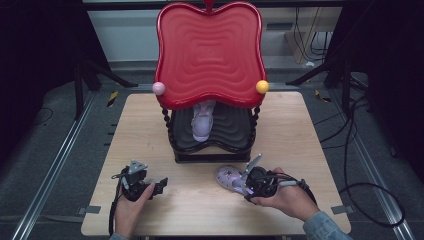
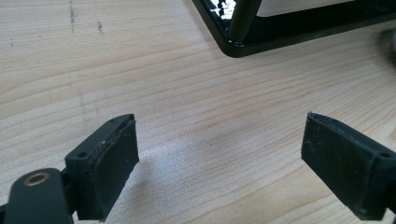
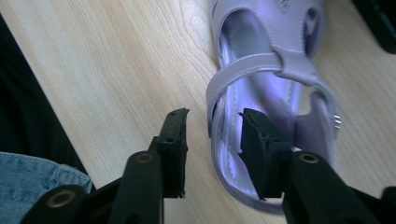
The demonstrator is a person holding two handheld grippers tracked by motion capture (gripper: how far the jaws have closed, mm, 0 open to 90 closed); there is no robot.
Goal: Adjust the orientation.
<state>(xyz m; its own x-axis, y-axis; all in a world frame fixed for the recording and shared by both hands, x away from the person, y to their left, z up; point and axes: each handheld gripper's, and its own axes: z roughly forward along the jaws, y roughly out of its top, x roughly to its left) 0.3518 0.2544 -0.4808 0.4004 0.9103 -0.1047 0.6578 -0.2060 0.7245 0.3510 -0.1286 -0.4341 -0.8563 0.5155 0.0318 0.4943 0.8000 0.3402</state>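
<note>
Sandal (image 3: 261, 79) lies flat on the worktop (image 1: 200, 205), right at our right tongs (image 3: 212, 140). It is pale purple with thin straps. One black pad sits inside the shoe, over the sole near the heel, and the other pad sits just outside the shoe's side strap. The two pads are partly apart, and we see a gap on each side of the strap, so they do not pinch it yet.

Our left tongs (image 2: 219, 154) are spread wide with nothing between them. They wait low over the bare wood, well away from the sandal.

We think the step in hand is picking up this shoe so it can go on the rack (image 1: 210, 135) beside its twin. For the next move, the right tongs need to press together on the side strap, then lift and carry the shoe forward.

Farther out from the right tongs stands the black rack, with a big red wavy tray (image 1: 210, 55) on top. A second sandal (image 1: 202, 125) already rests on the dark lower shelf. A pink ball (image 1: 158, 88) and a yellow ball (image 1: 262, 86) sit at the red tray's corners.

The red tray hangs low over the shelf, so the shoe must slide in under it. The twisted post (image 1: 256, 120) on our side could also bump it.
</note>
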